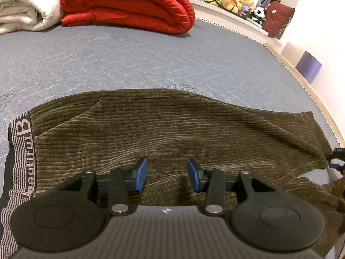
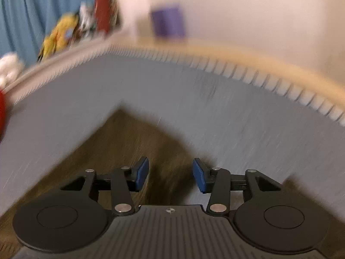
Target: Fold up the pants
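Left wrist view, pants: the olive-brown ribbed corduroy pants (image 1: 172, 129) lie flat on the grey-blue quilted mattress (image 1: 129, 60), long axis running side to side across the picture; the black-and-grey lettered waistband (image 1: 20, 151) sits at the left end, the leg ends reach toward the mattress's right edge.
Left wrist view, tool: the left gripper (image 1: 167, 173) hovers over the middle of the near long edge, its blue-padded fingers (image 1: 141, 172) parted with only fabric below them, nothing pinched.
Left wrist view, surroundings: a folded red quilted duvet (image 1: 127, 4) and a rolled white blanket (image 1: 23, 6) rest along the far edge, well apart from the pants; a row of plush toys (image 1: 235, 0) lines the ledge beyond the far right corner.
Right wrist view, pants: blurred by motion; one pointed corner of the pants (image 2: 133, 142) juts away from the camera across the mattress (image 2: 237, 129), near its right edge.
Right wrist view, tool: the right gripper (image 2: 170, 176) sits above that corner, jaws apart and gripping nothing; the cloth looks to lie beneath the left pad (image 2: 142, 172), the right pad over bare mattress.
Key relation: judged from both views, the right hand is nearer the leg ends and the left is mid-length, so a fold along the long axis would carry legs leftward toward the waistband.
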### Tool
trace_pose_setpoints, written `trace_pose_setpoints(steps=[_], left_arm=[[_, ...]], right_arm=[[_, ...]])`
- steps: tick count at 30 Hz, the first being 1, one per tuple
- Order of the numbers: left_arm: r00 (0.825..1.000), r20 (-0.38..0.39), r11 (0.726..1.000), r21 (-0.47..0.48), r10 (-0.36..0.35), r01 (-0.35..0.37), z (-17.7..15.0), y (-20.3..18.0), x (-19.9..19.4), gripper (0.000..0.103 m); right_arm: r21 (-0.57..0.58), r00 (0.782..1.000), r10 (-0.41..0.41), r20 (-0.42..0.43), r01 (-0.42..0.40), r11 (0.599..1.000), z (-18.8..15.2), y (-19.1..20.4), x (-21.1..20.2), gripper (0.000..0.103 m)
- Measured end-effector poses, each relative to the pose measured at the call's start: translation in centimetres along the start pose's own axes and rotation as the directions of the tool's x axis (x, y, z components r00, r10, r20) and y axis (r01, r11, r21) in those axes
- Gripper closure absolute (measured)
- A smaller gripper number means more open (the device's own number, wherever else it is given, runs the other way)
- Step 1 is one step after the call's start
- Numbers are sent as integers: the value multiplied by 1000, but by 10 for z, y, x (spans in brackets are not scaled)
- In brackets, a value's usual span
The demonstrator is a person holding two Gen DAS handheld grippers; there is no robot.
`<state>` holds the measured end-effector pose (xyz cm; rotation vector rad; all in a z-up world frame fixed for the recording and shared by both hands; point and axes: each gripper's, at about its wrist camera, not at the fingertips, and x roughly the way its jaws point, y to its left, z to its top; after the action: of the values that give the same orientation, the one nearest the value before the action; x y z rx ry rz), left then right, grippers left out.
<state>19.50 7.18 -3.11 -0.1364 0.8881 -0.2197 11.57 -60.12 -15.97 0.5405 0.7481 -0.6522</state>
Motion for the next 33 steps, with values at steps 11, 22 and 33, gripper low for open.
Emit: trace_pose_setpoints(steps=[11, 22, 33], left_arm=[[1000, 15, 1000, -9, -15, 15, 1, -1, -10, 57], [1000, 7, 1000, -2, -3, 3, 0, 0, -3, 57], [997, -64, 999, -17, 32, -33, -6, 12, 18, 57]], right_arm=[[304, 989, 80, 128, -116, 945, 1, -49, -31, 48], [466, 970, 164, 180, -231, 854, 19, -61, -3, 103], [321, 951, -176, 253, 89, 943, 11, -59, -44, 97]])
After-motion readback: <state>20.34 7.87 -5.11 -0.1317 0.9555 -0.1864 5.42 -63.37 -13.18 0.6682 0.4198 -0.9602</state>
